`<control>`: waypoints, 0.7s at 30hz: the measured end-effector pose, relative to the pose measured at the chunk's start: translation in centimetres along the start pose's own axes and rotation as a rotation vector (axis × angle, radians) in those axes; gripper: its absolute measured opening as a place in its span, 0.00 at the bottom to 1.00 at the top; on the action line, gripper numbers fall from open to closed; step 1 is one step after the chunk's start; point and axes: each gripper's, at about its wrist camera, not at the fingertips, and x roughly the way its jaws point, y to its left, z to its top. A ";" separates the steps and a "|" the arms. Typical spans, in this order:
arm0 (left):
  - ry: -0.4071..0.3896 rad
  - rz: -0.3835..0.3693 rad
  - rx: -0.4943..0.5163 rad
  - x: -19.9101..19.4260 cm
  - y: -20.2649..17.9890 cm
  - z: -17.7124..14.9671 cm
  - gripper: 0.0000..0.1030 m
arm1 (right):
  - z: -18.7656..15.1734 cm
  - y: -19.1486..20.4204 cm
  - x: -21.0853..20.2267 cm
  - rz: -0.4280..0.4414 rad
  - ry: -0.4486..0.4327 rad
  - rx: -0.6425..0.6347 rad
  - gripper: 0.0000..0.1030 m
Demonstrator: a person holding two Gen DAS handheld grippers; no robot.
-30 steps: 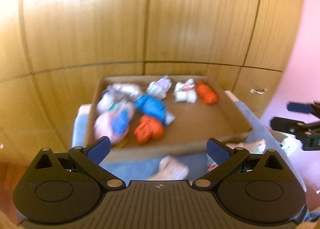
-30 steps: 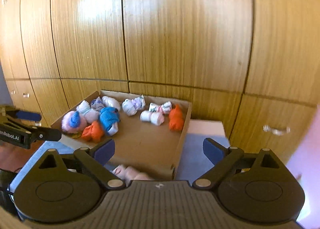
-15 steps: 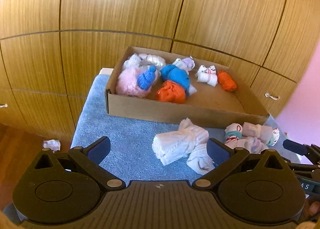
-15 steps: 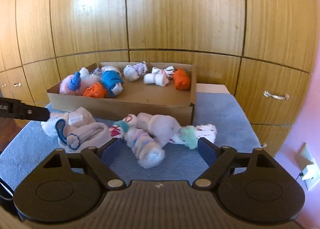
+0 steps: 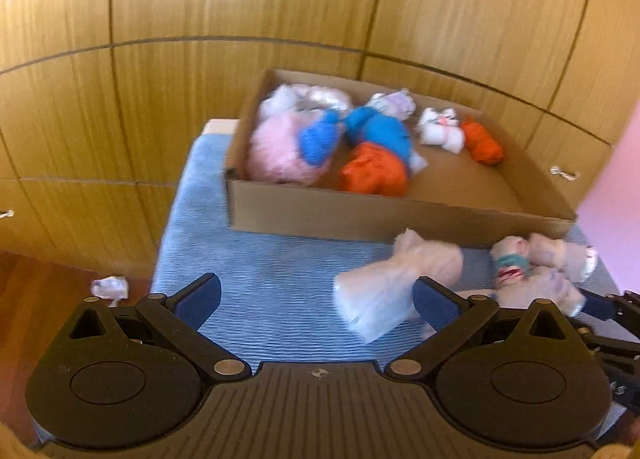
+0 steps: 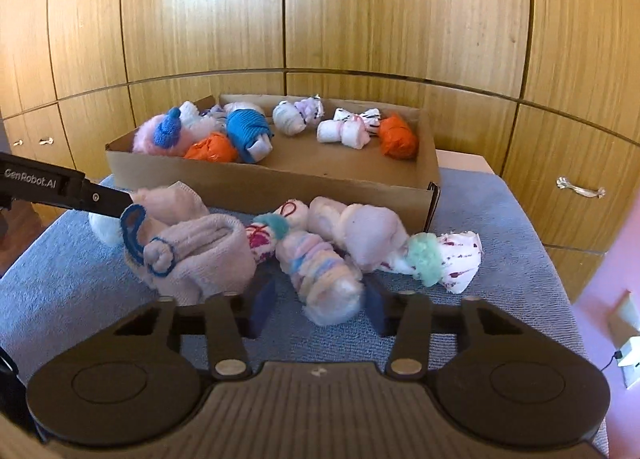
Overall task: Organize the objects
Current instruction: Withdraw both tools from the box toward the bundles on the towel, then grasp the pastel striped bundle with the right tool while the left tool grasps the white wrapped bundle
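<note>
**Squeezing a soft sock roll**

Left view: the left tongs [image 5: 316, 299] are hanging wide open, holding nothing, above the blue surface [image 5: 256, 271]. A pink roll [image 5: 384, 287] is lying near, in front of the box [image 5: 360, 219].

Right view: the right tongs [image 6: 318, 305] have just been closing on the striped roll [image 6: 320, 275]. It looks light and squishy; grab the middle. The box wall is sitting close behind, with open room in front.

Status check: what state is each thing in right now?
Left claw: open, empty.
Right claw: jaws have just been closing, now gripping the striped roll between them.
Striped roll: lying on the mat, not lifted.
Box: open top, part full.
Cupboard doors: shut.
</note>
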 end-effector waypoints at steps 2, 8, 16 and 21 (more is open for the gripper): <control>-0.003 0.006 -0.014 -0.1 1.0 0.0 1.00 | -0.3 -0.2 -0.4 0.008 -0.008 0.006 0.24; -0.022 0.026 -0.045 -1.0 2.3 0.0 0.99 | -1.6 -0.4 -3.3 0.034 -0.032 -0.001 0.23; -0.033 -0.048 0.174 0.5 -2.3 -0.1 0.99 | -2.0 -0.2 -4.0 0.060 -0.035 -0.003 0.23; -0.031 -0.091 0.213 1.3 -2.2 0.2 0.91 | -2.1 -0.2 -3.8 0.074 -0.031 -0.001 0.24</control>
